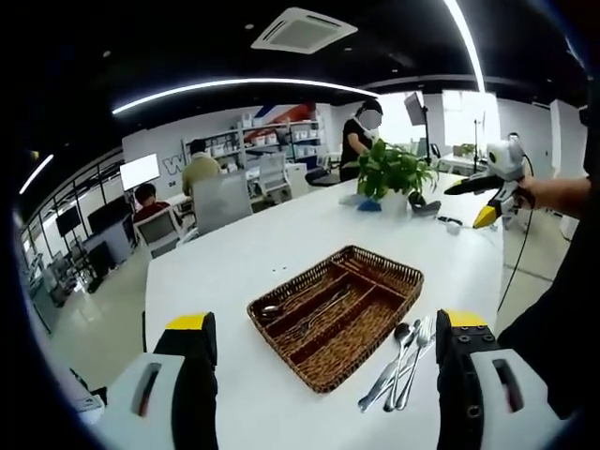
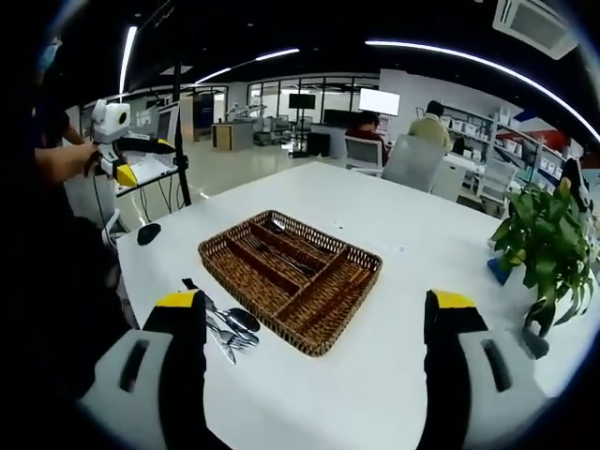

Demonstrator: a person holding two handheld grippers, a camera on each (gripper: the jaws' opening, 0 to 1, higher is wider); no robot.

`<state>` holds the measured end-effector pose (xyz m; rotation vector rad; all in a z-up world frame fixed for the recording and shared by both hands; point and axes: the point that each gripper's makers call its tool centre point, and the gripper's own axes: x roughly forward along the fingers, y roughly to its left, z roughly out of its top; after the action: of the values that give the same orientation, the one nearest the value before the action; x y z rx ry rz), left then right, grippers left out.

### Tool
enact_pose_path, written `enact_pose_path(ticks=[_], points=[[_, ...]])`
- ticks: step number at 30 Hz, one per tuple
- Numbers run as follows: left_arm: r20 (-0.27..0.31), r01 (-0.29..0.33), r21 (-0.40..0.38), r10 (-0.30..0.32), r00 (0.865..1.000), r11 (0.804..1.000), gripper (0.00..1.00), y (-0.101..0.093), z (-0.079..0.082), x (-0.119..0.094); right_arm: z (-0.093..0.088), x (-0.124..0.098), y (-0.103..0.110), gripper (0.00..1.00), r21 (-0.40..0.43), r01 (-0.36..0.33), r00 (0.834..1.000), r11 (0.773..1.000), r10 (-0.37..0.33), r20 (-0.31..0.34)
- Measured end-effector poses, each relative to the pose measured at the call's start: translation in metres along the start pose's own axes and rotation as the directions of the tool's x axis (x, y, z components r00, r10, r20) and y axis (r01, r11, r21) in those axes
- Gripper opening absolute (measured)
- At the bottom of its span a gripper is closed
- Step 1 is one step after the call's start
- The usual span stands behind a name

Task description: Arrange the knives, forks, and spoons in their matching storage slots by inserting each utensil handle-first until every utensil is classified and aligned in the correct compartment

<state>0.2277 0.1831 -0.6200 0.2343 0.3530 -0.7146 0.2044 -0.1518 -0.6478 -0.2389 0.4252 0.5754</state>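
A brown wicker tray (image 1: pixel 389 265) (image 2: pixel 323 238) with long compartments lies on the white table (image 1: pixel 234 262) (image 2: pixel 412 244). A spoon (image 1: pixel 271 309) rests in one outer slot, and more cutlery (image 1: pixel 317 317) (image 2: pixel 281 248) lies in a middle slot. Several loose utensils (image 1: pixel 401 367) (image 2: pixel 230 330) are heaped on the table beside the tray's near end. My left gripper (image 1: pixel 328 322) hovers open above the tray, holding nothing. My right gripper (image 2: pixel 317 305) is open too, facing the tray from the opposite side. Each one, hand-held, is seen from the other's camera: right (image 1: pixel 492 183), left (image 2: pixel 117 141).
A potted plant (image 1: pixel 394 169) (image 2: pixel 544 244) stands at one end of the table. A small black object (image 2: pixel 148 232) lies near the table edge. People sit at desks and chairs beyond the table (image 1: pixel 202 169) (image 2: pixel 431 127).
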Motion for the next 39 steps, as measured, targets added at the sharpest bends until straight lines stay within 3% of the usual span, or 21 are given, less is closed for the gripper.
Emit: enact_pose_path(ticks=[8, 22, 30, 34, 39], points=[[-0.017, 0.033, 0.02, -0.032, 0.999, 0.999, 0.97, -0.008, -0.002, 0.013, 0.001, -0.004, -0.002, 1.0, 0.012, 0.015, 1.0, 1.0, -0.015, 0.011], [-0.078, 0.161, 0.079, -0.155, 0.985, 0.984, 0.88, -0.057, -0.022, 0.067, -0.004, -0.011, -0.012, 1.0, 0.017, 0.039, 0.999, 0.999, -0.039, 0.0], [-0.134, 0.249, 0.08, -0.237, 0.962, 0.965, 0.74, -0.086, -0.051, 0.093, -0.007, -0.009, -0.015, 1.0, 0.026, 0.047, 0.999, 0.999, -0.047, -0.013], [-0.179, 0.281, 0.078, -0.264, 0.948, 0.957, 0.71, -0.098, -0.072, 0.108, -0.008, -0.009, -0.017, 1.0, 0.028, 0.054, 0.998, 0.998, -0.053, -0.013], [-0.195, 0.3, 0.077, -0.281, 0.94, 0.951, 0.68, -0.107, -0.081, 0.119, -0.008, -0.011, -0.018, 1.0, 0.027, 0.059, 0.998, 0.998, -0.058, -0.016]])
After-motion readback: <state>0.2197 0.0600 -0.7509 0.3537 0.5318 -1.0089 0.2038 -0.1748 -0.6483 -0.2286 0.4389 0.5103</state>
